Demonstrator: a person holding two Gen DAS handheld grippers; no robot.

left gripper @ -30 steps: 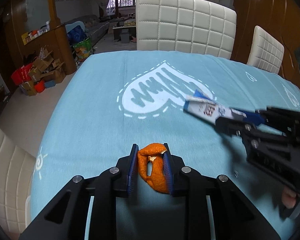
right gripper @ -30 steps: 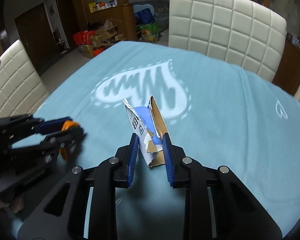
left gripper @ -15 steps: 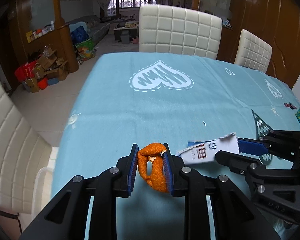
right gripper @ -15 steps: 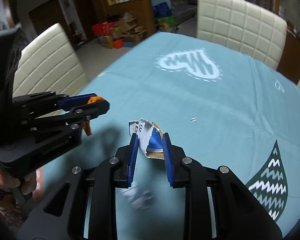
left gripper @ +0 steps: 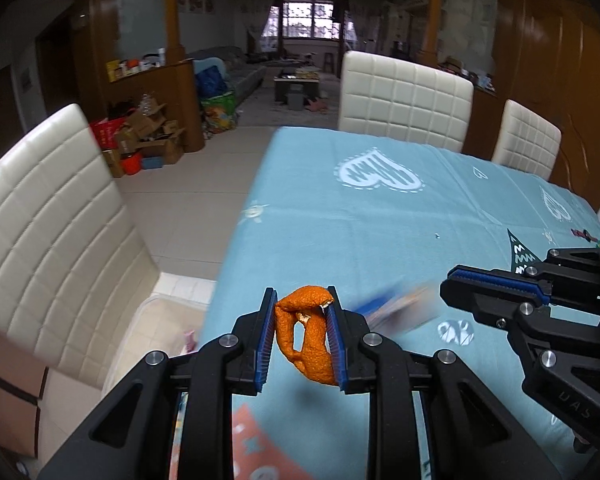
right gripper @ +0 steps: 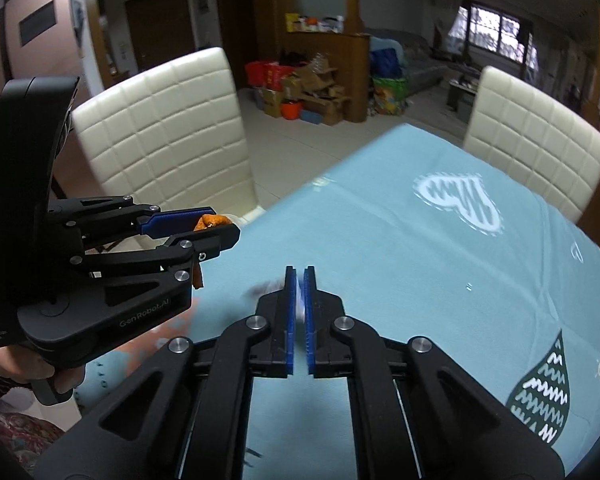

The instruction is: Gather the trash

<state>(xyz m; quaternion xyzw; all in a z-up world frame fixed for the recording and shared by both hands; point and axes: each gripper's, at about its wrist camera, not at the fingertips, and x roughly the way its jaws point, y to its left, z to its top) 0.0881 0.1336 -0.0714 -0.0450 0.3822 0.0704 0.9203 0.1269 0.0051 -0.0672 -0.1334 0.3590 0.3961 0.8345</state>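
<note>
My left gripper (left gripper: 302,340) is shut on an orange peel (left gripper: 305,338) and holds it above the near left edge of the blue tablecloth (left gripper: 380,232). It also shows in the right wrist view (right gripper: 204,232) with the peel (right gripper: 212,221). My right gripper (right gripper: 299,320) has its jaws almost together, with a thin white sliver between the pads. In the left wrist view a blurred blue and brown carton scrap (left gripper: 396,308) shows just left of the right gripper's fingers (left gripper: 496,284).
A translucent bin (left gripper: 156,332) stands on the floor beside the table's left edge, below a cream chair (left gripper: 56,236). More cream chairs (left gripper: 404,104) line the far side. Boxes and bags (left gripper: 144,140) clutter the floor beyond.
Both grippers have pulled back toward the table's near left edge. The right gripper's jaws have closed much narrower and the carton scrap has become a blur.
</note>
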